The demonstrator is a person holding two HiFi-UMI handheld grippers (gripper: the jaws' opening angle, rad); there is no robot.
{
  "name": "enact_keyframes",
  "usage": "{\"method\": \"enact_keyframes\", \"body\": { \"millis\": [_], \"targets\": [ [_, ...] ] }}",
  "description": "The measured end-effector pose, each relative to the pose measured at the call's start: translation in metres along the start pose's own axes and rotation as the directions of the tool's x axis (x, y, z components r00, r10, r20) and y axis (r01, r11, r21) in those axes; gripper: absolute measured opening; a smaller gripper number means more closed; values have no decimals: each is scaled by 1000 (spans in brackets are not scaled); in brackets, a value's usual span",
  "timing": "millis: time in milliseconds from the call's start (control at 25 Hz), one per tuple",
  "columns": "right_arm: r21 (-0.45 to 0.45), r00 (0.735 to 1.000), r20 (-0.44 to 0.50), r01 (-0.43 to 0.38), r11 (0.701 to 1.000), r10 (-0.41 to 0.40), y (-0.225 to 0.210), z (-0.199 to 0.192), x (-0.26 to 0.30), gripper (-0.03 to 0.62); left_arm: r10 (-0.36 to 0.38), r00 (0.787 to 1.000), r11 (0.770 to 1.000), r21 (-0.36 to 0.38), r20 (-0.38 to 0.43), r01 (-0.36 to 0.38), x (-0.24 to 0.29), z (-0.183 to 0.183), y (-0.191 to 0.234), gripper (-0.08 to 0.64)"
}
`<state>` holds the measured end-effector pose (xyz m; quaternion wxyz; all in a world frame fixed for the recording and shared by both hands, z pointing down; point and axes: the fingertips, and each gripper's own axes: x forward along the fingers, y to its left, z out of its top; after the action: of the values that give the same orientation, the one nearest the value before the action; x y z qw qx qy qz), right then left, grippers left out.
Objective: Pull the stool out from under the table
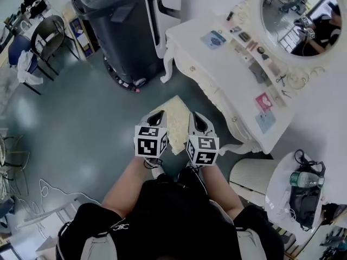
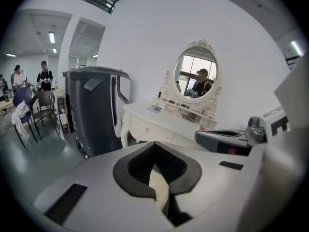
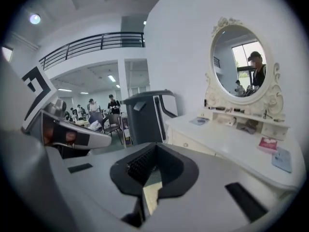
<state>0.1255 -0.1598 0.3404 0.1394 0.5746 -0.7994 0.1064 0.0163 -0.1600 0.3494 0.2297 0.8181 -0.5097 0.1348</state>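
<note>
Hovering side by side above the stool (image 1: pixel 176 124), the left gripper (image 1: pixel 155 116) and the right gripper (image 1: pixel 198 121) each have their jaws drawn together, with only a thin slit between the dark pads, through which a sliver of cream seat shows below; neither holds anything. The stool stands on the grey-green floor (image 1: pixel 81 118) just left of the front edge of the white surface (image 1: pixel 217 72), under and between the two grippers; from the head view it looks to be out in front of that surface rather than tucked beneath it, though the grippers cover its side edges, so whether a corner lies under the overhang cannot be told; my reading is that the pull is either close to done or not being gripped for, since the jaws are empty. If more travel is wanted, the next move calls for opening the jaws, lowering both grippers to the near rim of the seat, closing on it, and drawing it left and near, away from the surface. What shows of the seat is a cream strip whose long axis runs far to near, leaning slightly right, roughly along the surface's front edge; one corner points far, toward the dark wheeled bin (image 1: pixel 116 20); its legs are hidden.
</note>
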Motion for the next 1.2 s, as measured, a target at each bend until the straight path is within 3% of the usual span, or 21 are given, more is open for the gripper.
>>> {"method": "enact_keyframes", "body": {
  "millis": [240, 480, 880, 1200],
  "targets": [
    [47, 986, 163, 35, 998, -42, -1, 76, -31, 8, -6, 990, 996, 85, 143, -7, -39, 78, -13, 6],
    [56, 962, 266, 44, 997, -57, -3, 128, -49, 8, -40, 975, 992, 122, 219, 13, -58, 117, -21, 6],
    [37, 956, 277, 95, 995, -101, -8, 135, -55, 8, -91, 969, 989, 136, 228, 61, -57, 125, -33, 6],
    [52, 957, 273, 91, 995, -102, -11, 132, -57, 8, -120, 971, 983, 164, 209, 86, -51, 122, -44, 6]
  ]
}}
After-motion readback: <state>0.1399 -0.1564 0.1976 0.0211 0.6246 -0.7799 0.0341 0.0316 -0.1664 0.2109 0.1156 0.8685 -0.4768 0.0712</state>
